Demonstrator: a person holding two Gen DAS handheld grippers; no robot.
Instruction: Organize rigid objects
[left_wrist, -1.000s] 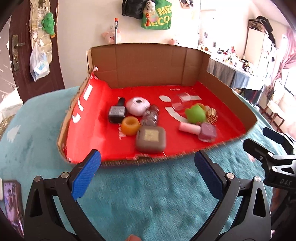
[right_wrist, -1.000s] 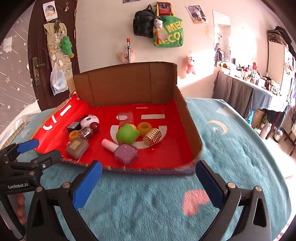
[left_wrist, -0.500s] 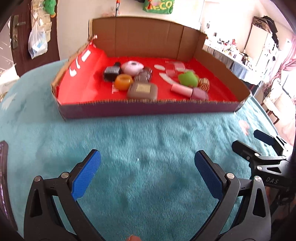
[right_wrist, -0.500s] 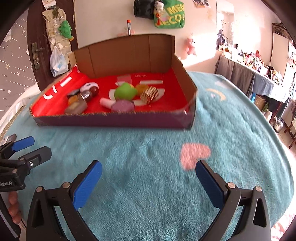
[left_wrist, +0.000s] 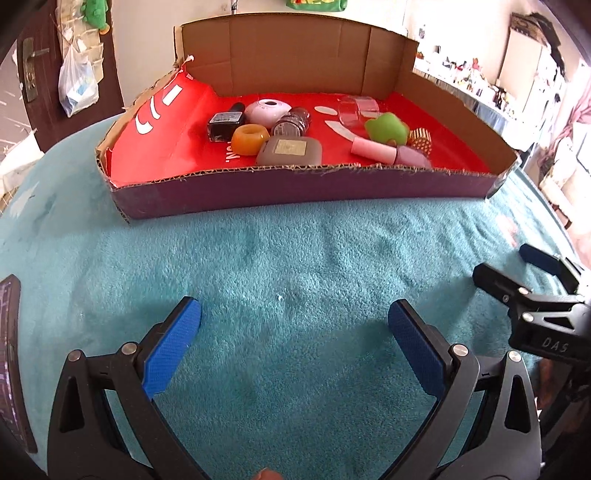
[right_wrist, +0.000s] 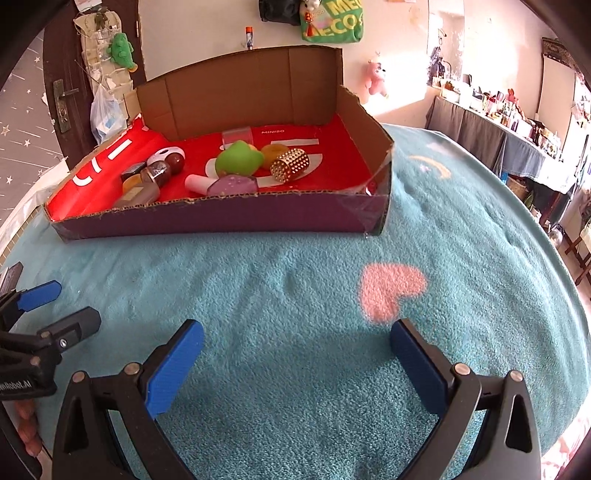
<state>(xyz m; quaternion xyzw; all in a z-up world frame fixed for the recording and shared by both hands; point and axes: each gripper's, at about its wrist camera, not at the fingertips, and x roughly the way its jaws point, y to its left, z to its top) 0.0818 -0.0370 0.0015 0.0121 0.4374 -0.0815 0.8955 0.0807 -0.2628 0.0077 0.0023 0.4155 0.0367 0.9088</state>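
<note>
rigid objects sit in the cardboard tray (left_wrist: 295, 184): green toy (right_wrist: 238, 159), gold cylinder (right_wrist: 290, 165), perhaps a compact (left_wrist: 289, 150). left gripper (left_wrist: 293, 325) and right gripper (right_wrist: 295, 341) gape wide, empty, above the teal blanket (left_wrist: 295, 266).

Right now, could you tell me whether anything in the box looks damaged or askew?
Yes. The cardboard box has a torn near-right corner patched with clear tape. Inside, a clear glass cup lies tipped on its side.
</note>
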